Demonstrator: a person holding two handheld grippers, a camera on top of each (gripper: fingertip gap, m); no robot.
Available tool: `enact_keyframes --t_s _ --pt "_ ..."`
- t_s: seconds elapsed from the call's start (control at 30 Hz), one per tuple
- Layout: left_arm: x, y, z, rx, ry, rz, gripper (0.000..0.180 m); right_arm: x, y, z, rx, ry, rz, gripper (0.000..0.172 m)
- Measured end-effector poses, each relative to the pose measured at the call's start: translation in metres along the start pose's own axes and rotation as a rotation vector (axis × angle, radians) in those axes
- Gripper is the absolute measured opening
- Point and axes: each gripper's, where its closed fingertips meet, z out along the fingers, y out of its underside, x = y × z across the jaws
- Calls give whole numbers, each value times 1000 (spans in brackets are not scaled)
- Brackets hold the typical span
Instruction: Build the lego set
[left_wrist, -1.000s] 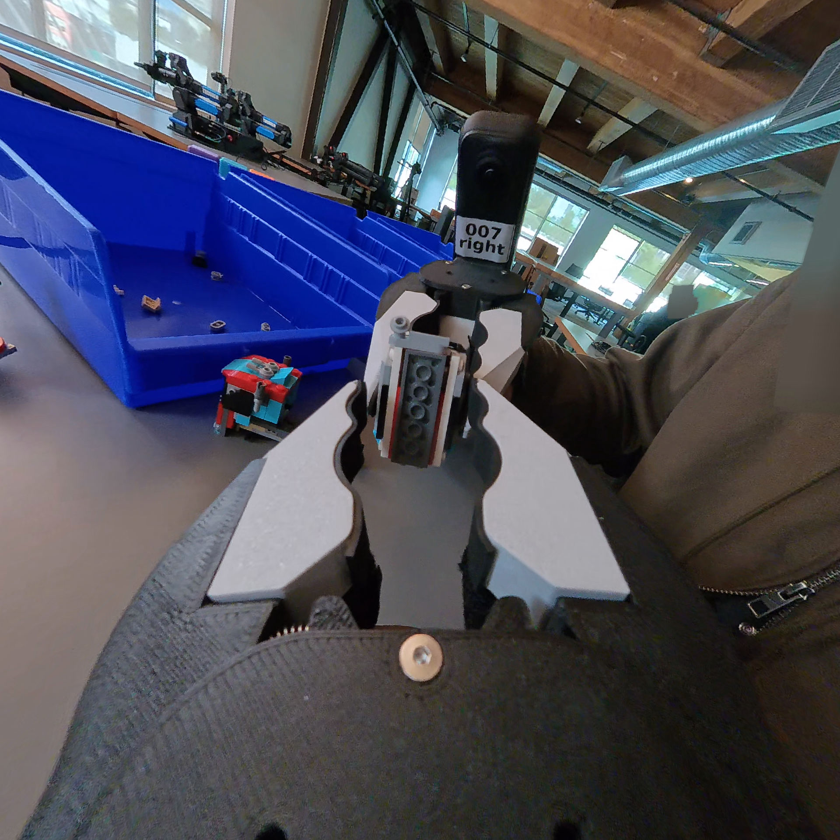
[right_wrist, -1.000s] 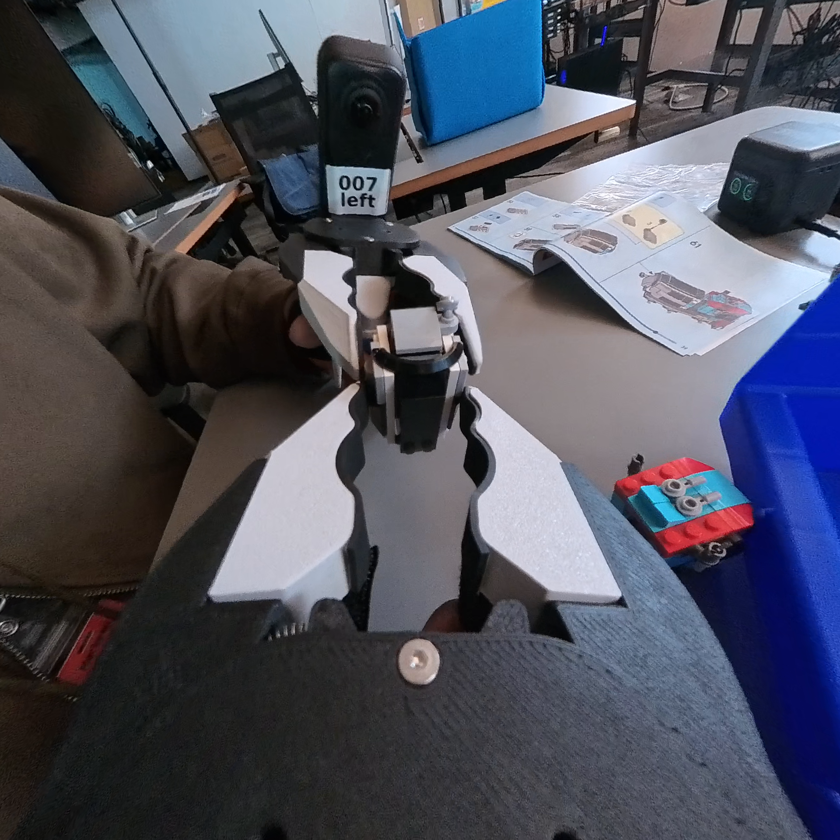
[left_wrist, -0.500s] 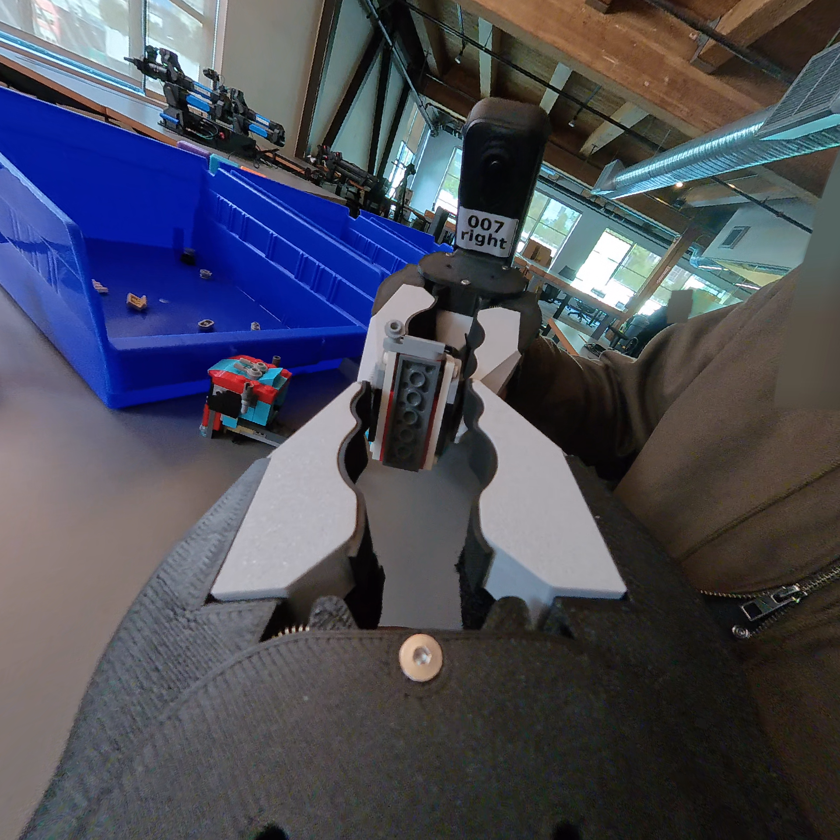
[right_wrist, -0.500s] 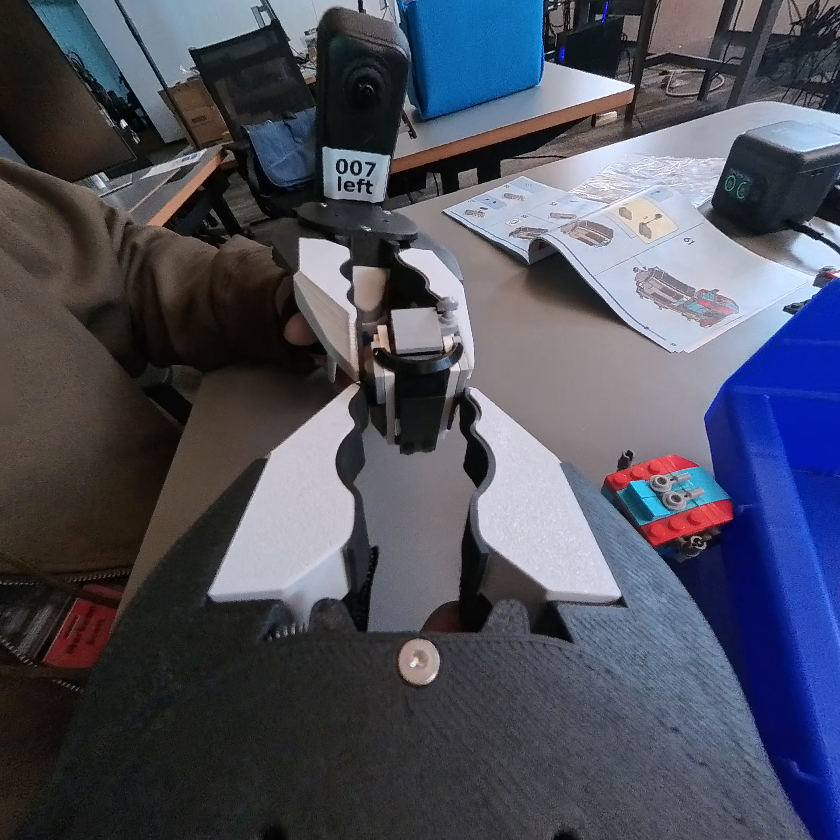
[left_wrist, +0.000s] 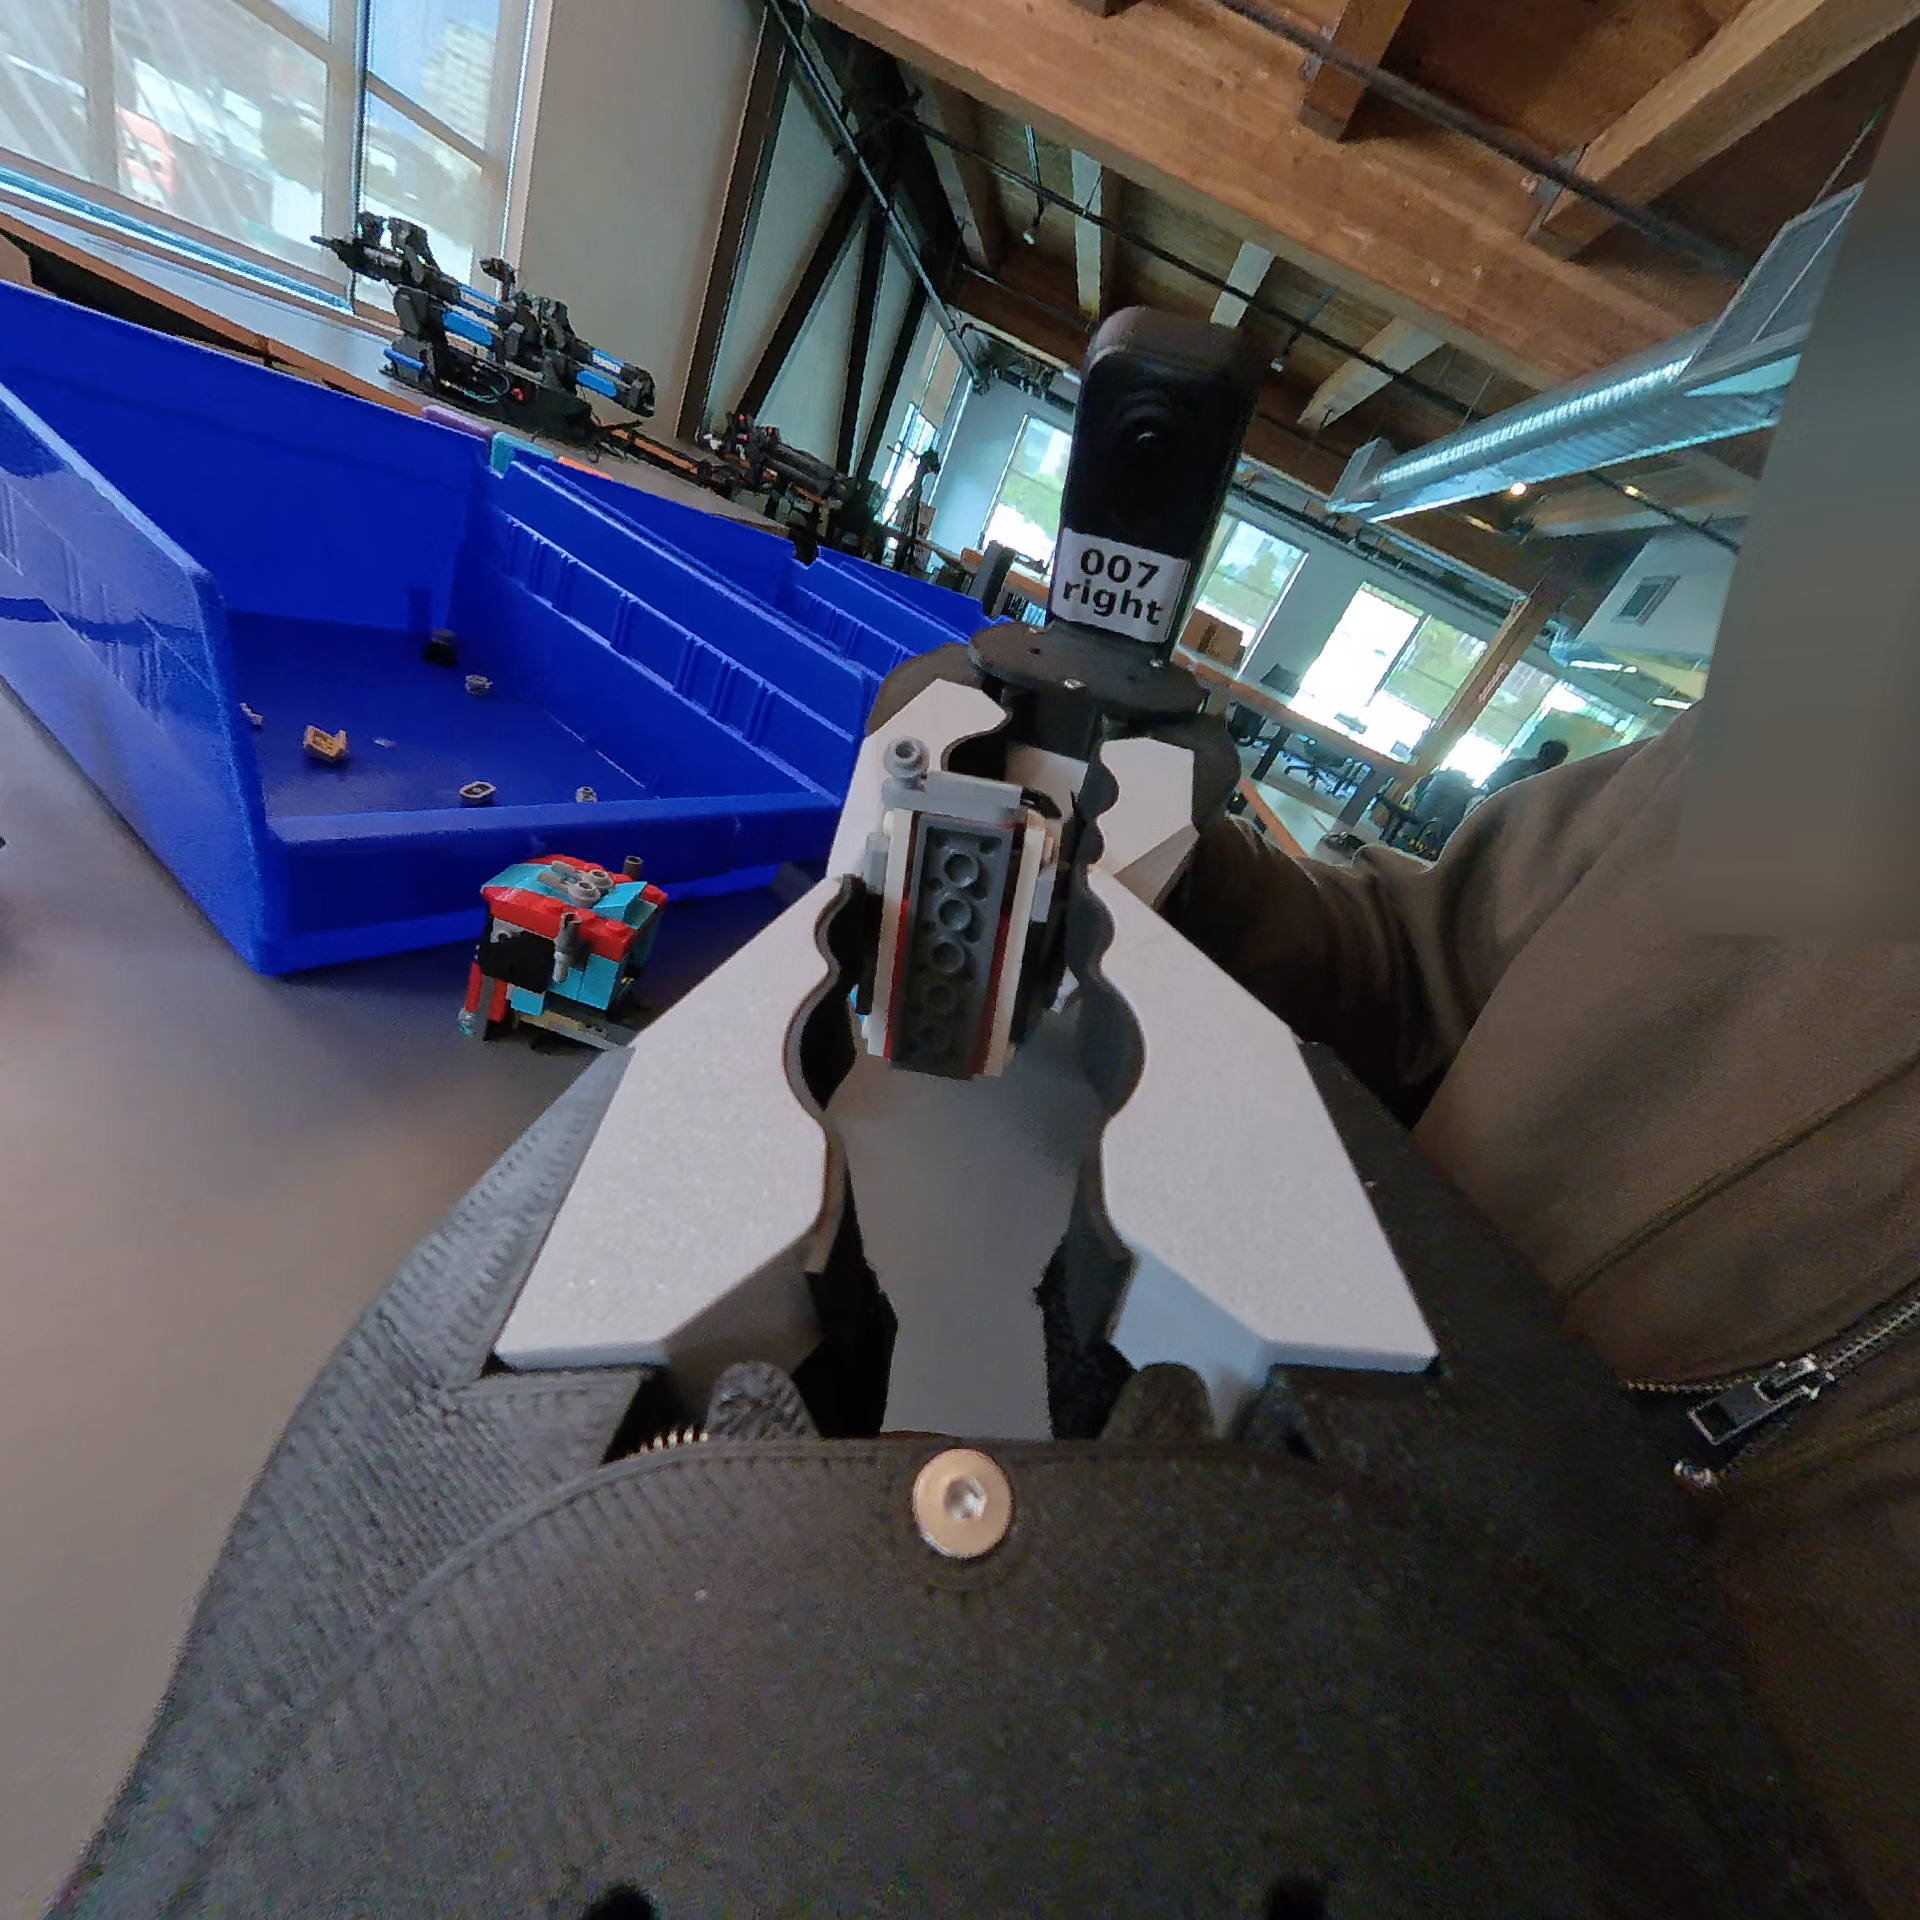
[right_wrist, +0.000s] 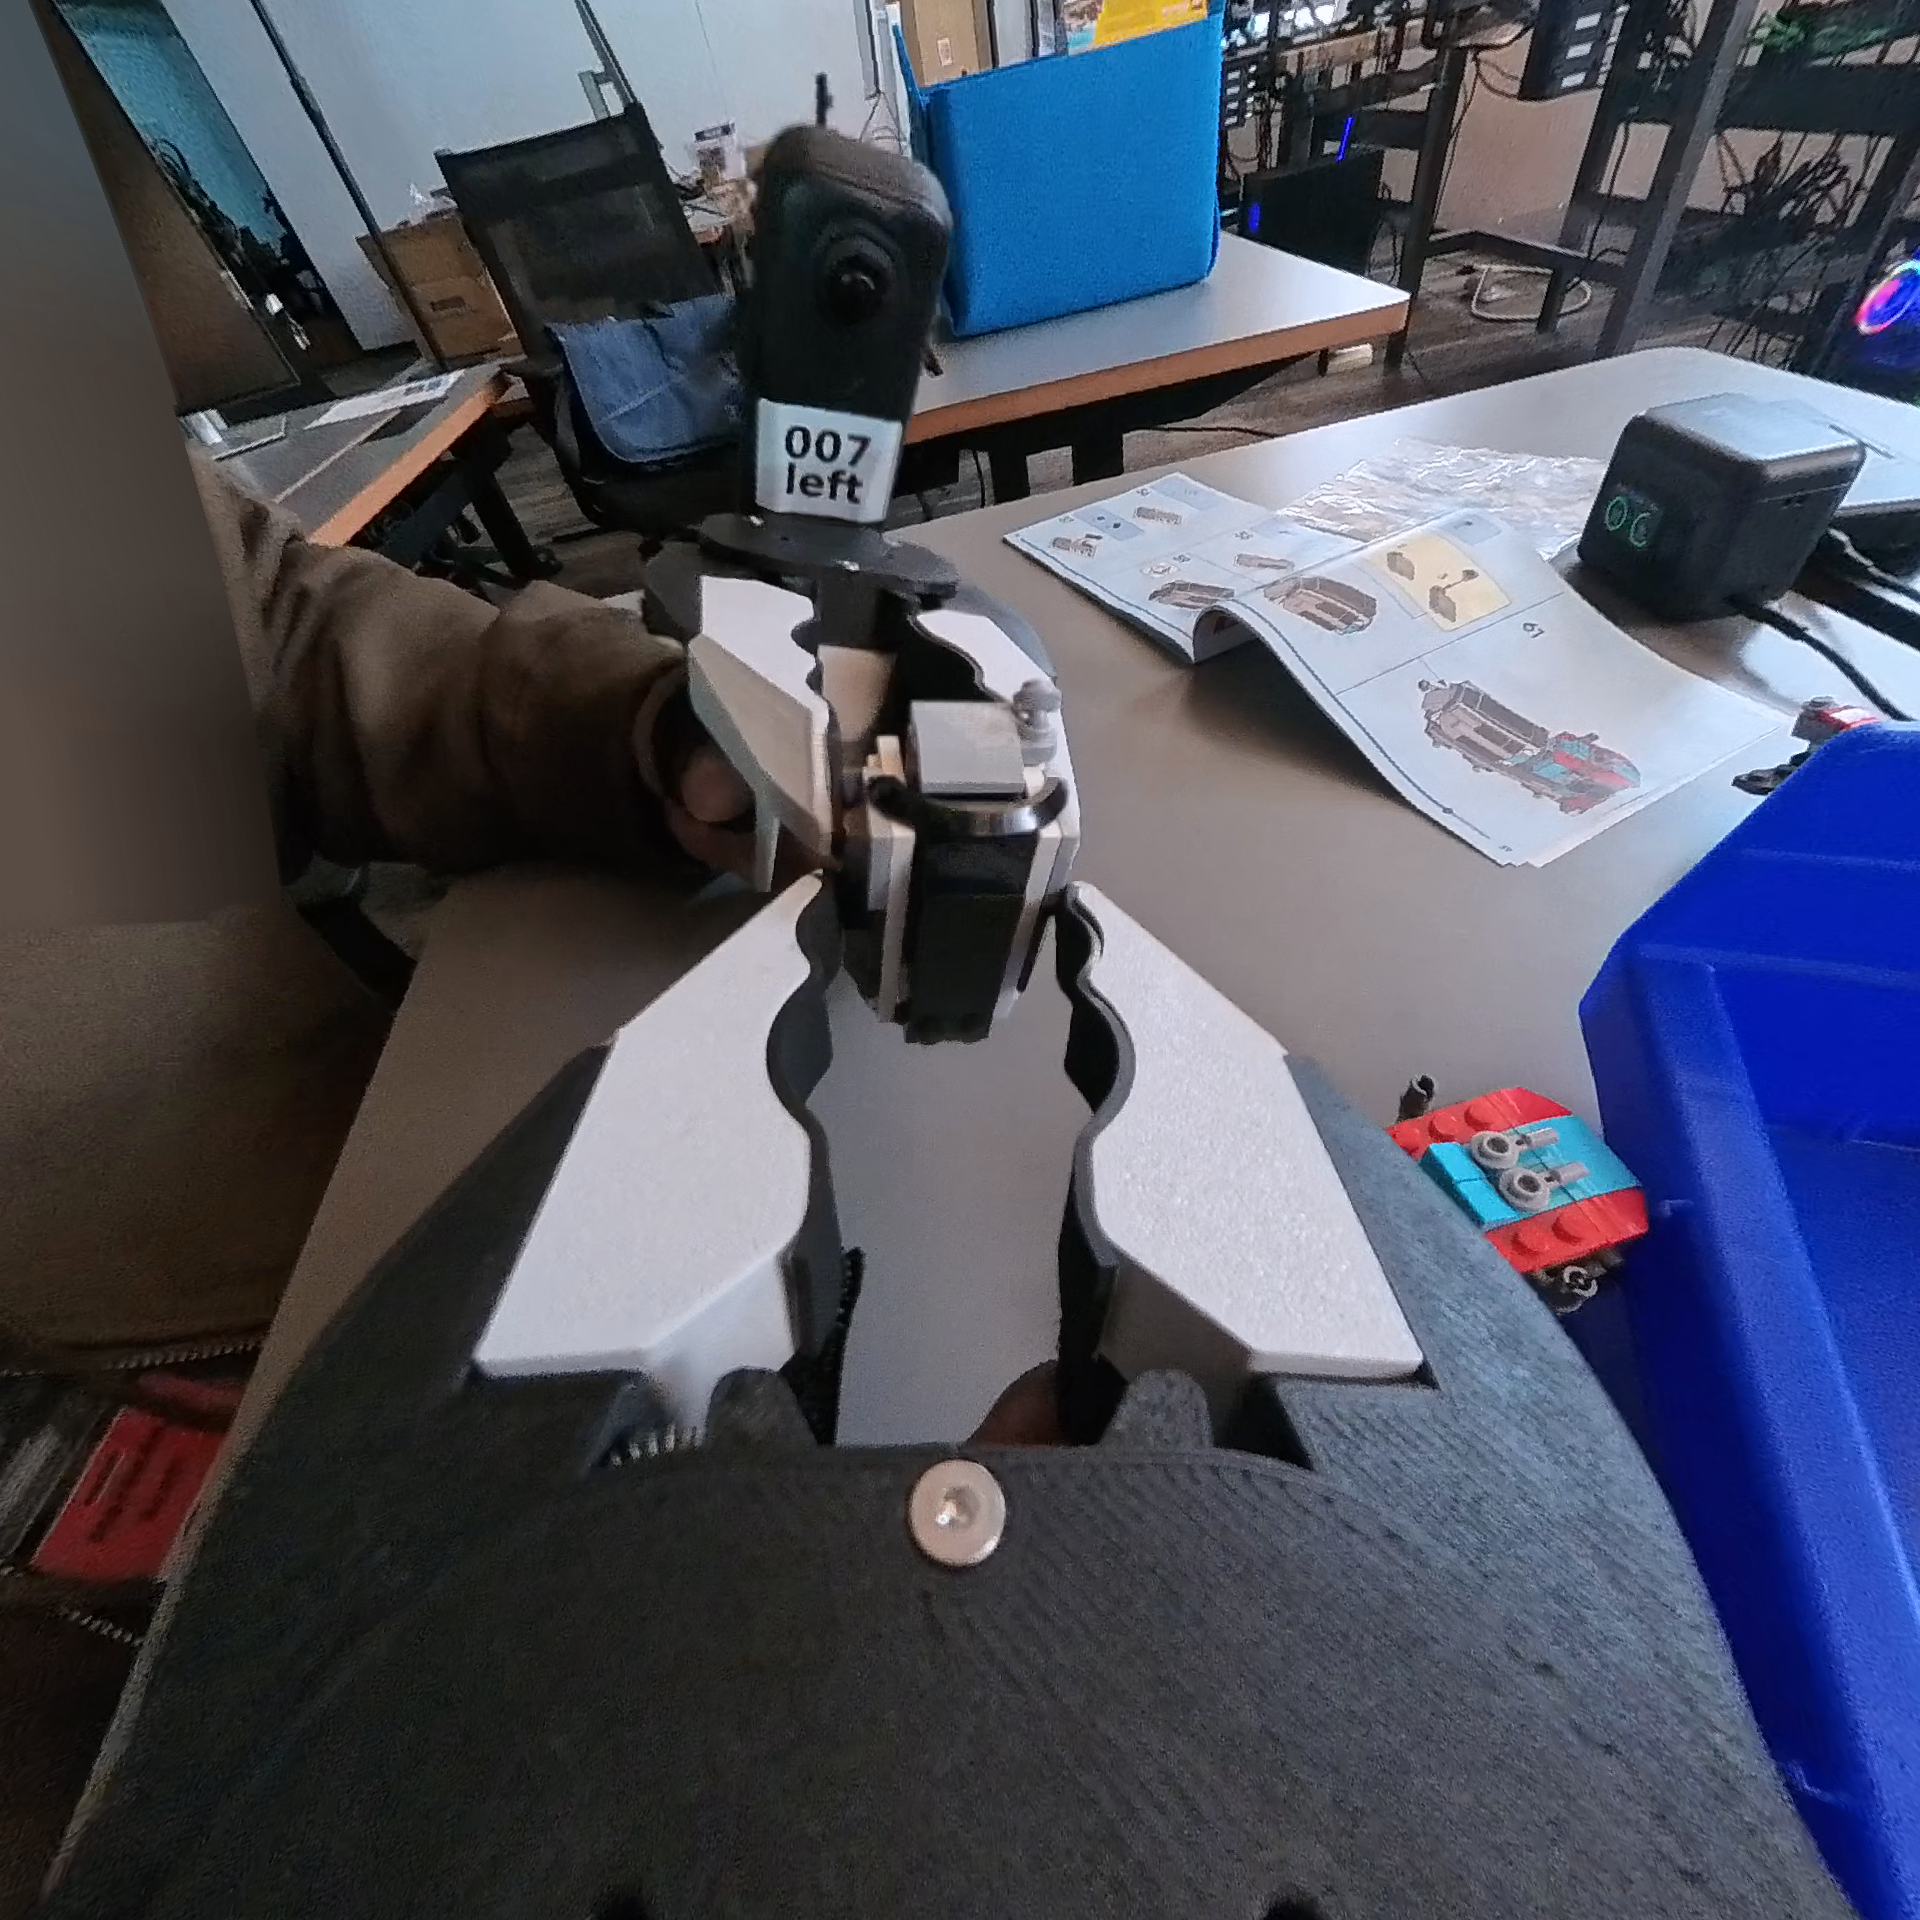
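Observation:
A small brick assembly (left_wrist: 951, 935) in grey, white, black and red hangs in the air between my two grippers, which face each other. My left gripper (left_wrist: 961, 914) is shut on its near end, with both pads against its sides. My right gripper (right_wrist: 940, 914) is shut on the other end of the same assembly (right_wrist: 956, 914). In the left wrist view the right gripper (left_wrist: 997, 769) shows behind the assembly. In the right wrist view the left gripper (right_wrist: 914, 727) shows behind it, tilted. A grey pin sticks out at the assembly's top corner (left_wrist: 906, 756).
A red and teal brick model (left_wrist: 561, 945) stands on the grey table by a blue bin (left_wrist: 520, 831) that holds several loose small parts. It also shows in the right wrist view (right_wrist: 1517, 1184). An open instruction booklet (right_wrist: 1403, 665) and a black box device (right_wrist: 1714, 499) lie farther back. The grippers are tip to tip, or close to it.
My left gripper's jaws have narrowed onto the assembly. The right gripper has kept its grip. Both grippers have tilted slightly with the assembly between them.

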Motion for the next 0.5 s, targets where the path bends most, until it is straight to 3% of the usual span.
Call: enact_keyframes --t_s 0.5 --pt "2 -19 -11 123 68 -122 39 -3 -8 -1 83 52 -221 61"
